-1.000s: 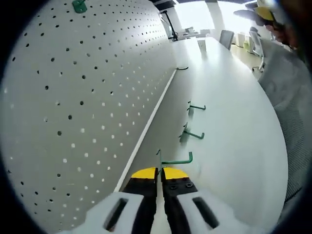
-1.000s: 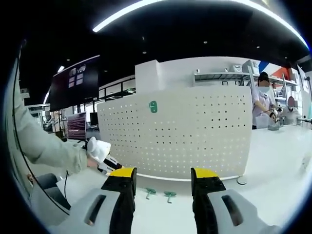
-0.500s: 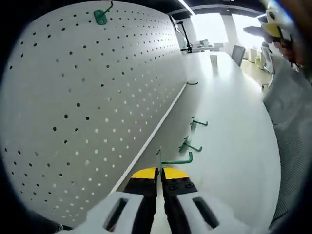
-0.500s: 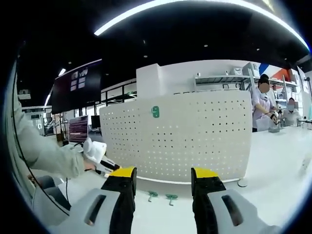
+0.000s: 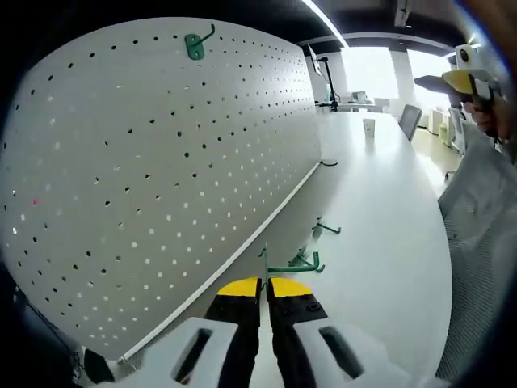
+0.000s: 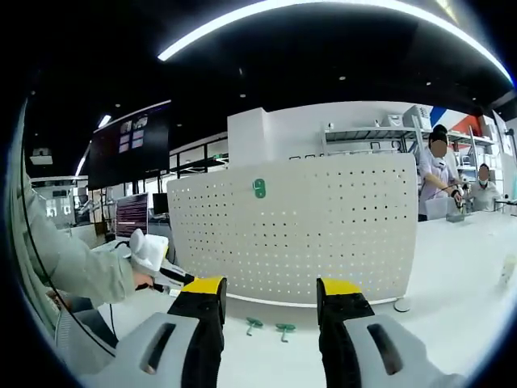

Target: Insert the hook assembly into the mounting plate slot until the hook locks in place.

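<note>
Where the left gripper (image 5: 264, 284) rises from the bottom of the left gripper view, its 2 yellow-tipped jaws are pressed together on a green hook (image 5: 292, 265), whose thin stem stands up out of the seam between them while its arm runs off to the right and ends in a small upturned tip; the part of the hook inside the jaws is hidden. Just past that held hook, 2 more green hooks (image 5: 323, 229) lie on the white table (image 5: 388, 242) near the foot of the white pegboard (image 5: 145, 178), the nearer one partly covered by the held hook and hard to separate from it. The pegboard stands upright along the table, and a fourth green hook (image 5: 195, 44) is mounted in it near its top edge. The right gripper (image 6: 271, 295), seen in the right gripper view, has its jaws set wide apart with nothing between them. Beyond the gap, the 2 loose hooks (image 6: 254, 325) show as small green shapes on the table (image 6: 452, 275) in front of the pegboard (image 6: 323, 226), too small to make out in detail, and the mounted hook (image 6: 258, 187) is a green spot high on the board. At the left of that view a sleeve and hand (image 6: 144, 279) hold the left gripper, its jaws too small and dark to read there. 2 people (image 6: 440, 174) stand at the far right, cut off below by the table.
</note>
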`<state>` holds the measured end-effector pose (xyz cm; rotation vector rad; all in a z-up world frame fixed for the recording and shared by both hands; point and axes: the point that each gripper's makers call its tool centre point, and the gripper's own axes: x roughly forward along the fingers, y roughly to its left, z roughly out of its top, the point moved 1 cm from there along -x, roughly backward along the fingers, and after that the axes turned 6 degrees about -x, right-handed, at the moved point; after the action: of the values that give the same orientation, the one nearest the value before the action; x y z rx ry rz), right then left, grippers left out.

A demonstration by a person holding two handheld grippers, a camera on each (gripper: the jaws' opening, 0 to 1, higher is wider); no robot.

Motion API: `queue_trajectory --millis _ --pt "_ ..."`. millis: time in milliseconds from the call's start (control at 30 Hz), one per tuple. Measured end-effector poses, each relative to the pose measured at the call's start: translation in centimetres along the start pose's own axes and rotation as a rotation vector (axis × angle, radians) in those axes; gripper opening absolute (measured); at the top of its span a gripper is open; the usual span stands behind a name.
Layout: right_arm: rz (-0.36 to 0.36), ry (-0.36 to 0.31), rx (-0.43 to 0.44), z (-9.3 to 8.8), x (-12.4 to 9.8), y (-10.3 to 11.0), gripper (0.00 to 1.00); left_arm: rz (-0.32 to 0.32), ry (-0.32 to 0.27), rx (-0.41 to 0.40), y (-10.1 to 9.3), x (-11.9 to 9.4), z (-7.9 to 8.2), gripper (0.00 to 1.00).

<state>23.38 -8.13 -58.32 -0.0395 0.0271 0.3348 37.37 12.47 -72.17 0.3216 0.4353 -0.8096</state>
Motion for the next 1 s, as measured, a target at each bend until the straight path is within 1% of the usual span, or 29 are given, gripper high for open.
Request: queue_trajectory --millis 67,167,267,300,367,467,533,667,900,967,1000 --pt "0.005 -0.007 0.0 0.2 0.0 0.1 0.43 0.001 -0.018 -0.01 -0.2 -0.1 0.3 0.03" --pt "0.013 -0.015 0.0 0.4 0.1 0.4 0.43 -0.008 -0.06 -0.038 -1.2 -0.4 1.5 0.03" --pt "0.023 -0.009 -0.003 0.3 0.1 0.5 0.43 -0.017 -0.083 -0.008 -2.1 -0.6 2.6 0.03" --pt "0.025 -0.01 -0.003 0.3 0.0 0.6 0.43 -0.022 -0.101 -0.007 -2.5 -0.9 3.3 0.03" --pt "0.026 -0.011 -0.005 0.4 0.0 0.5 0.43 -0.023 -0.128 -0.003 -2.9 -1.1 4.3 0.03" --pt "0.029 -0.013 -0.005 0.5 0.1 0.6 0.43 -0.028 -0.162 -0.001 -3.4 -1.5 5.5 0.03" --pt "0.032 -0.015 -0.008 0.6 0.1 0.7 0.43 -0.034 -0.191 -0.015 -3.7 -1.8 6.3 0.03" --pt "0.037 -0.018 -0.01 0.7 0.1 0.9 0.43 -0.03 -0.212 -0.013 -4.0 -2.0 7.0 0.03" --pt "0.039 -0.017 -0.006 0.8 0.0 0.9 0.43 -0.036 -0.27 -0.048 -4.8 -2.8 8.4 0.03" --pt "0.039 -0.02 -0.014 0.9 -0.1 1.0 0.43 -0.048 -0.288 -0.079 -5.1 -2.9 8.7 0.03" --pt "0.04 -0.02 -0.01 1.0 -0.1 1.0 0.43 -0.043 -0.298 -0.095 -5.1 -3.0 8.8 0.03"
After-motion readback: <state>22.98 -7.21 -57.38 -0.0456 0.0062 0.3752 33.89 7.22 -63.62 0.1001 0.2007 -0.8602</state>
